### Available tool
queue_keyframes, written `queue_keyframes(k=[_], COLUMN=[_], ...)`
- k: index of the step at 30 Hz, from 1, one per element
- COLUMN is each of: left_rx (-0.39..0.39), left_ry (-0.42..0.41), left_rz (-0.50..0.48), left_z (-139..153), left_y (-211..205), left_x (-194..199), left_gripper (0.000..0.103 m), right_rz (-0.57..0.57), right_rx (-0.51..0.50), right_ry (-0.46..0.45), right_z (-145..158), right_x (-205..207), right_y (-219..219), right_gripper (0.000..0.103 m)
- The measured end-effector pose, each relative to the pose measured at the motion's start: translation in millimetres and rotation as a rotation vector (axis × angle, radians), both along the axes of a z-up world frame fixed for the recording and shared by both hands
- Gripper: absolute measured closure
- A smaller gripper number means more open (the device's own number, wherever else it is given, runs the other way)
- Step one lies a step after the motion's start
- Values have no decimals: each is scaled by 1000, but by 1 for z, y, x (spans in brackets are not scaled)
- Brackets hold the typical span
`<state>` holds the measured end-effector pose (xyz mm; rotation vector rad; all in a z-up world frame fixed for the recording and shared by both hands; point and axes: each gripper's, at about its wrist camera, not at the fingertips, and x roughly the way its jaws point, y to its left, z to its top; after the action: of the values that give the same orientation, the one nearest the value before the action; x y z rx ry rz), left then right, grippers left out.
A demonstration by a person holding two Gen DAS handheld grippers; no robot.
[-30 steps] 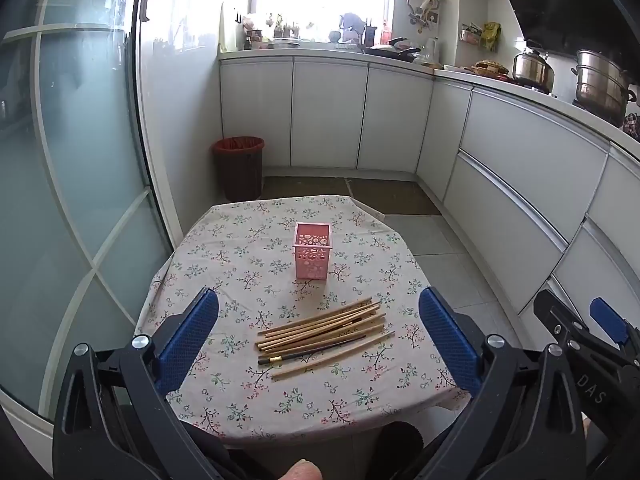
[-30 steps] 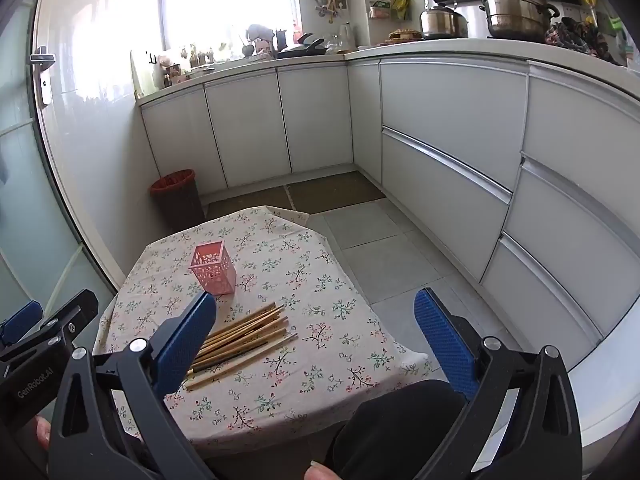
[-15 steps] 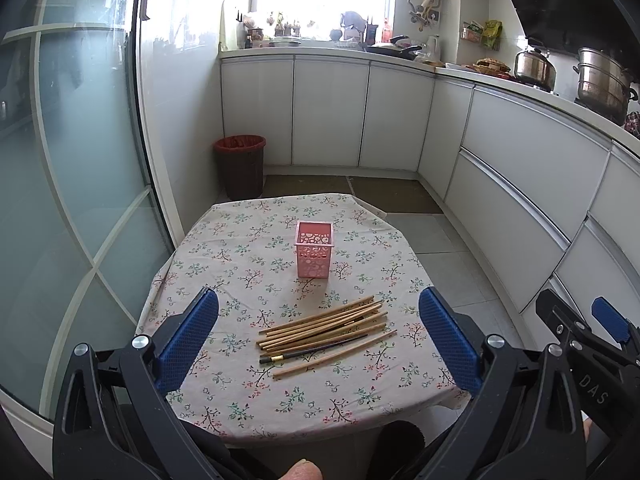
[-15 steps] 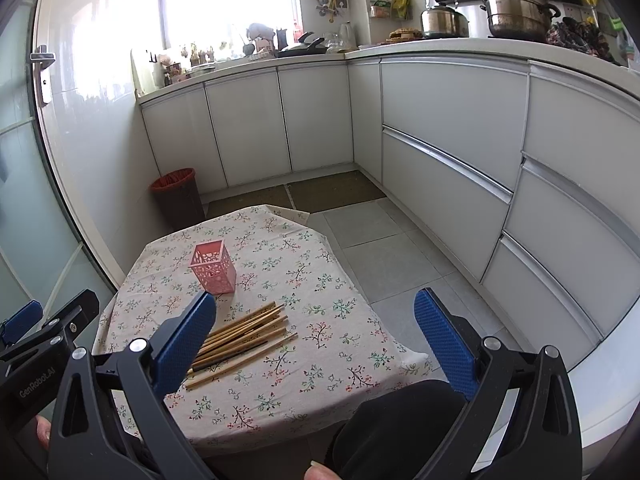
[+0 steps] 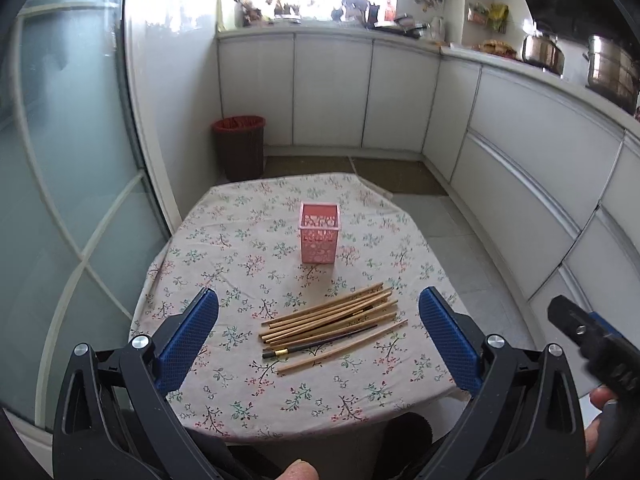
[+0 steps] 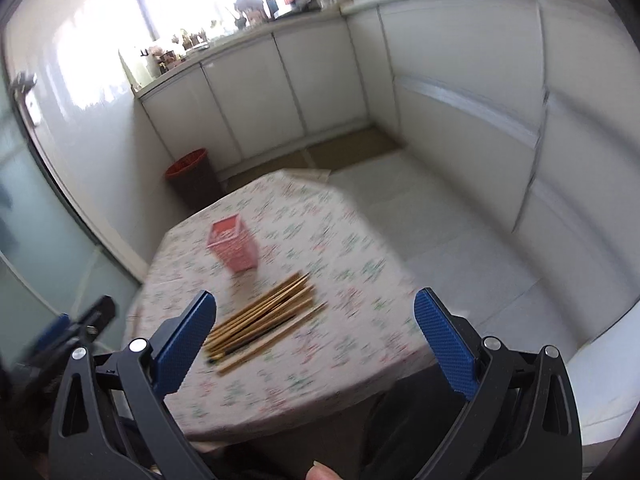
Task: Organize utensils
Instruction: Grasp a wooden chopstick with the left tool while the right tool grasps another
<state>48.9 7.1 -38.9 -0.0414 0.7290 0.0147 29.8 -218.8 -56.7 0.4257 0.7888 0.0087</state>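
Observation:
A pile of wooden chopsticks (image 5: 334,322) with one dark chopstick lies on the floral-cloth table (image 5: 224,248), in front of an upright pink perforated holder (image 5: 319,238). My left gripper (image 5: 318,340) is open and empty, held above the table's near edge, the pile between its blue pads. My right gripper (image 6: 316,340) is open and empty, to the right of the pile (image 6: 260,322); the holder (image 6: 234,250) is beyond. The right wrist view is motion-blurred.
A dark red-rimmed waste bin (image 5: 240,146) stands on the floor behind the table. White cabinets (image 5: 520,168) run along the back and right. A glass door (image 5: 60,180) is at the left. The right gripper's body (image 5: 592,344) shows at the left view's right edge.
The right gripper has swung left and tilted down toward the table, blurring its view. The left gripper has edged slightly closer to the table. Chopsticks and holder have not moved.

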Motion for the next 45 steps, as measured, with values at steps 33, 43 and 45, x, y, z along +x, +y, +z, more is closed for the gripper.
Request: queue_keyframes(k=[33,43,45], left_rx=[60,182,186], left_ry=[723,653,623], left_rz=[-349,-408,-413], left_z=[-243,-248,-246], left_y=[-62,-58,-58], left_x=[273,269,255], left_gripper=[53,86,88], right_rz=[-41,-49,-60], right_rx=[368,325,334], right_ry=[477,532,545], right_z=[-199,-206,-210], right_x=[156,161,165], right_y=[-61,-45,-38], right_gripper=[6,6,7])
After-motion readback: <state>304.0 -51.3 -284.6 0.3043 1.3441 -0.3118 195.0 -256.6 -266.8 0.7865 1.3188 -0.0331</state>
